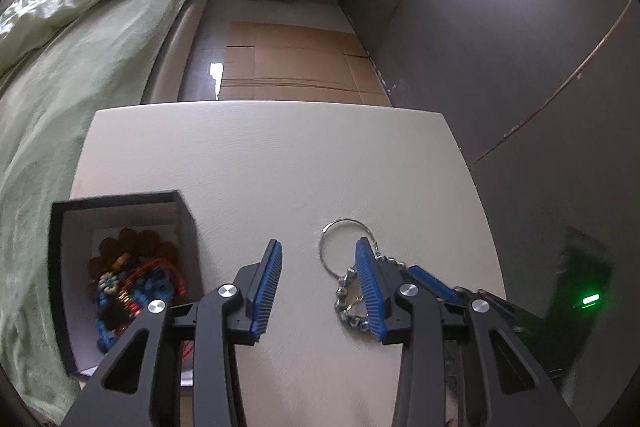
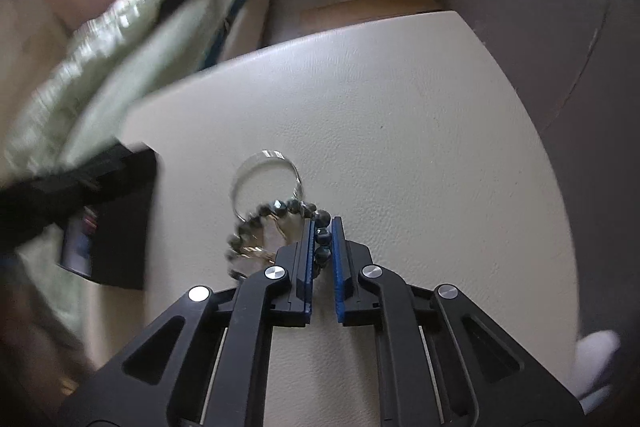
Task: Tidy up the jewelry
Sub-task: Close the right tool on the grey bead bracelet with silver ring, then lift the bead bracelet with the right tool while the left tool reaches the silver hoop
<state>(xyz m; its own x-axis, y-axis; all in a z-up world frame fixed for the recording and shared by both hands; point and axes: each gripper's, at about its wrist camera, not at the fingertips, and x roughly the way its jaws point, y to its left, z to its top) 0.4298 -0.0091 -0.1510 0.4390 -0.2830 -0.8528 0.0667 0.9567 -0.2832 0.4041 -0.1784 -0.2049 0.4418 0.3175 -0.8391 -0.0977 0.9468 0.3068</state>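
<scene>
A dark beaded bracelet [image 2: 280,211] lies on the cream table [image 2: 400,131], overlapping a thin silver bangle [image 2: 262,163]. My right gripper [image 2: 322,227] is shut on the beaded bracelet's near side; beads show between its blue pads. In the left wrist view the bangle [image 1: 340,227] and the beads [image 1: 347,291] lie just behind my open, empty left gripper [image 1: 318,255], and the right gripper's blue pad [image 1: 434,285] shows beside them. A black open box [image 1: 120,203] at the left holds several colourful bracelets [image 1: 136,279].
A bed with green bedding [image 1: 60,75] runs along the table's left side. Flattened cardboard [image 1: 296,63] lies on the floor beyond the table [image 1: 280,155]. A dark wall [image 1: 520,47] stands to the right. The black box [image 2: 120,211] shows blurred in the right wrist view.
</scene>
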